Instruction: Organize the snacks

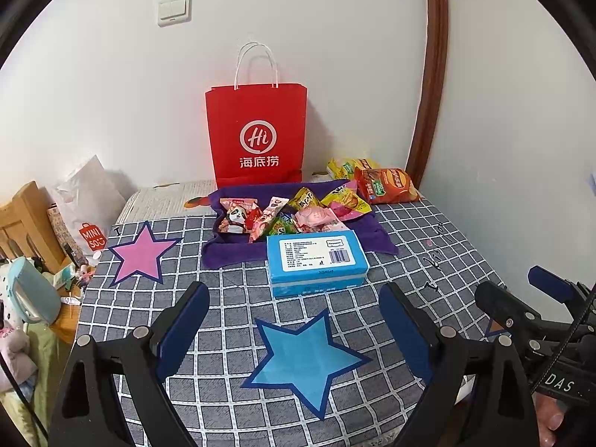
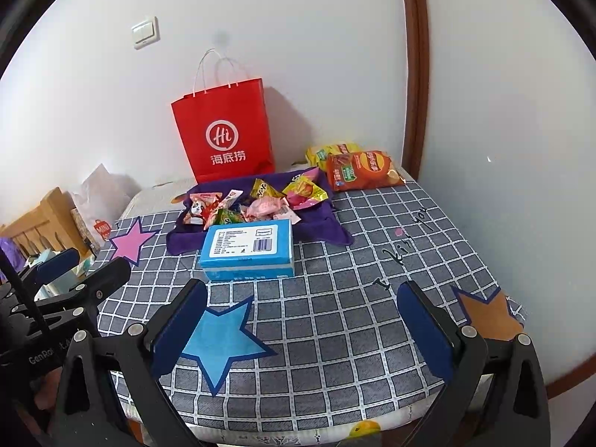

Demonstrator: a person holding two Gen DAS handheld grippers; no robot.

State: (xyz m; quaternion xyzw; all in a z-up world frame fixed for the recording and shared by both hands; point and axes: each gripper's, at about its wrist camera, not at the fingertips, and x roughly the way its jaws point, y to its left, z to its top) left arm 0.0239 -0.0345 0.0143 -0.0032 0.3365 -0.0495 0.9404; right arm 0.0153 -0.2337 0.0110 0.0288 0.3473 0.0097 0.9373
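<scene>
Checked cloth (image 1: 428,223) carries one red bag (image 1: 257,130), one blue box (image 1: 316,257), two chip packets (image 1: 383,182).

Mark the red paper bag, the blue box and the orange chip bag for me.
red paper bag (image 1: 257,130): left wrist view, front panel.
blue box (image 2: 247,243): right wrist view, top label.
orange chip bag (image 2: 363,169): right wrist view, front face.

We record a plain white painted wall (image 1: 335,37) carrying a cream double rocker light switch (image 1: 174,9); a dark brown curved wooden door frame (image 1: 434,74) at right; a light wooden slatted chair back (image 1: 26,223) at left; and a grey white-checked fabric tablecloth (image 2: 354,298) printed with coloured stars.
</scene>
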